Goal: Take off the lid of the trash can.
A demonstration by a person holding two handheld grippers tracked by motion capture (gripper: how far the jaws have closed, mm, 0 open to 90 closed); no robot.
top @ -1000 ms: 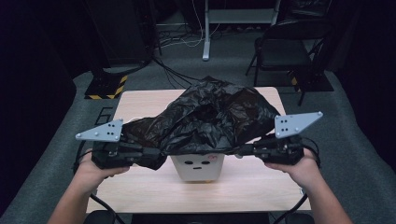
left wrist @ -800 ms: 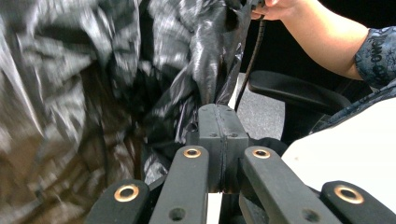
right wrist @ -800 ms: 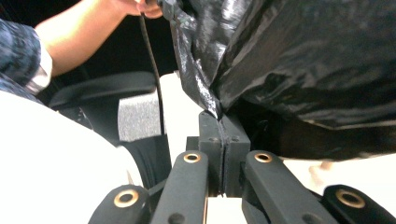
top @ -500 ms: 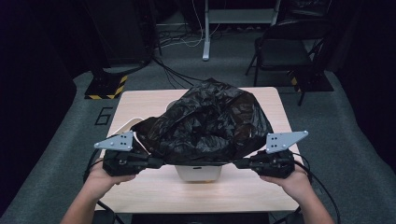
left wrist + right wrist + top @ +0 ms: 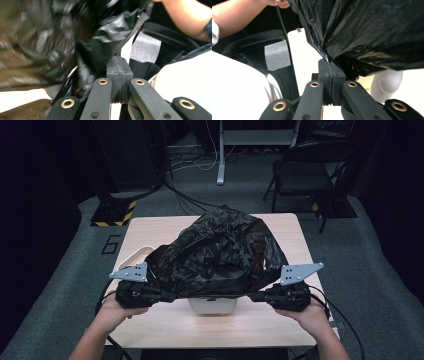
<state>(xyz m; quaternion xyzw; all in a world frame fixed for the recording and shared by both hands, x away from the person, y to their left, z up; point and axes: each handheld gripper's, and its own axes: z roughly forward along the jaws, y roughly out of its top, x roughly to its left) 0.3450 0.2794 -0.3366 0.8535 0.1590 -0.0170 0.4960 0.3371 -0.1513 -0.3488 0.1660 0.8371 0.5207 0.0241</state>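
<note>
Two grippers pinch opposite edges of a crinkled black plastic bin bag [image 5: 220, 255], stretching its mouth over a small white plastic bin [image 5: 212, 305] near the front of the pale wooden table [image 5: 150, 227]. The left gripper [image 5: 170, 296] has its jaws pressed together on the film, and so does the right gripper [image 5: 252, 296]. To do this well, I judge both hands should lower evenly, keeping the rim taut and centred so it clears the bin's edge without tearing.
</note>
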